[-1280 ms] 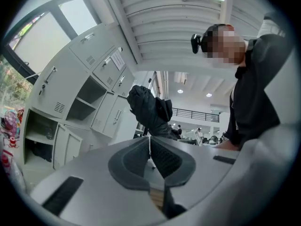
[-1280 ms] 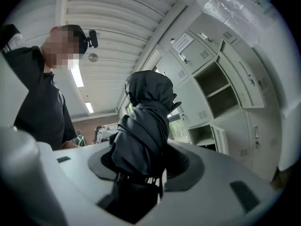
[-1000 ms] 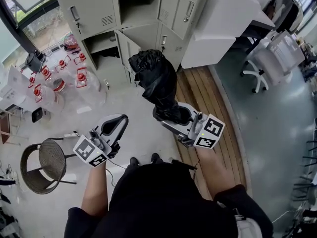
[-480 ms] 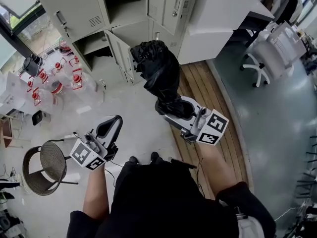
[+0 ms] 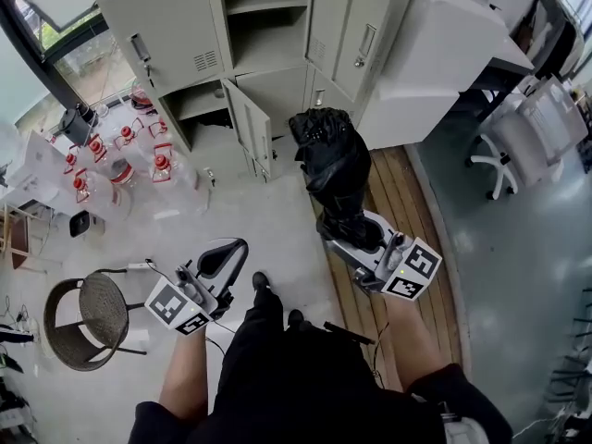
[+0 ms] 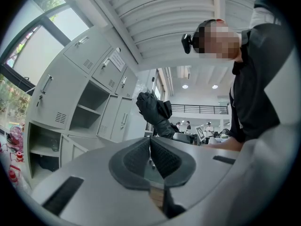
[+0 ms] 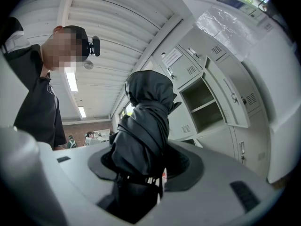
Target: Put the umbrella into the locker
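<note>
The scene is dominated by a grey metal locker bank (image 5: 176,26), several of whose doors are swung open. An upper compartment (image 5: 268,44) with a shelf is left exposed toward the person, so an opening is already available. On the pale floor to the left of the bank, clear bottles (image 5: 120,160) with red caps are clustered, and a wicker chair (image 5: 83,317) is seen nearer the person; both are well clear of the way to the lockers. The folded black umbrella (image 5: 338,169) is not yet in the locker. It is held in the air short of the bank, near the open doors, with its bundled free end pointed toward them, presumably so that it can be fed in end first. It is clamped at its near end by the right gripper (image 5: 356,234), whose jaws are pressed against the fabric on both sides. The left gripper (image 5: 225,255) is carried low and apart, its jaws brought together on nothing, and is judged to be kept free because no door needs opening.
</note>
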`<state>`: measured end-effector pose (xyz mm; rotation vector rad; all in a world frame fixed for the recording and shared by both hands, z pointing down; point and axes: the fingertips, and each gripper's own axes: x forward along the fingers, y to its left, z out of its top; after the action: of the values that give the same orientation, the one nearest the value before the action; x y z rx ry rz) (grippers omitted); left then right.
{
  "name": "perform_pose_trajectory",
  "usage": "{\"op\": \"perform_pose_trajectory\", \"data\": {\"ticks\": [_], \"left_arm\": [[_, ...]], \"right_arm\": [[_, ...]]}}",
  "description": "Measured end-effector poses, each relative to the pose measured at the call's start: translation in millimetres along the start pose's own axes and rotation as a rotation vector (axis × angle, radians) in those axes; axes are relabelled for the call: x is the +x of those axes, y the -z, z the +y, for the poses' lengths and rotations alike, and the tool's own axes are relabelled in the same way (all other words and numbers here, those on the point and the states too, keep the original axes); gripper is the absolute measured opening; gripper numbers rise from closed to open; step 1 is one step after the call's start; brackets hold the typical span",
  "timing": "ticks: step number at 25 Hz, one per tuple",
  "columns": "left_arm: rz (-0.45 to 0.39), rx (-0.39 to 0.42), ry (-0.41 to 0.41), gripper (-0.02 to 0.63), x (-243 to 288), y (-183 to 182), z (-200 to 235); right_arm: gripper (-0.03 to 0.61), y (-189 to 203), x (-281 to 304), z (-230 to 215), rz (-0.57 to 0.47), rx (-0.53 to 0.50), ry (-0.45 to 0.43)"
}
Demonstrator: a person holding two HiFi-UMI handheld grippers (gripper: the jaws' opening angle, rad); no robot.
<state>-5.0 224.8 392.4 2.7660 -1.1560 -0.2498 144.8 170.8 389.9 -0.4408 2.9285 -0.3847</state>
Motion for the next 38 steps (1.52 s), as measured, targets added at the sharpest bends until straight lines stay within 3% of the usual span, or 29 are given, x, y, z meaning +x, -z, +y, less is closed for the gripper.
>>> {"op": "perform_pose_trajectory", "data": {"ticks": [15, 27, 38], "left_arm": [[-0.077, 0.071, 0.072, 0.017, 48, -71, 152], [-0.064, 0.014, 0.115, 0.018, 102, -72, 250], [-0.006, 0.02, 0.068, 0.018, 192, -65, 323]], "right_arm": [[0.225, -35, 130, -98, -0.012, -0.002, 0.078], [0.225, -31, 183, -178, 0.027, 0.07, 0.167], [0.225, -21, 218, -288, 0.082, 0.139, 0.12]]}}
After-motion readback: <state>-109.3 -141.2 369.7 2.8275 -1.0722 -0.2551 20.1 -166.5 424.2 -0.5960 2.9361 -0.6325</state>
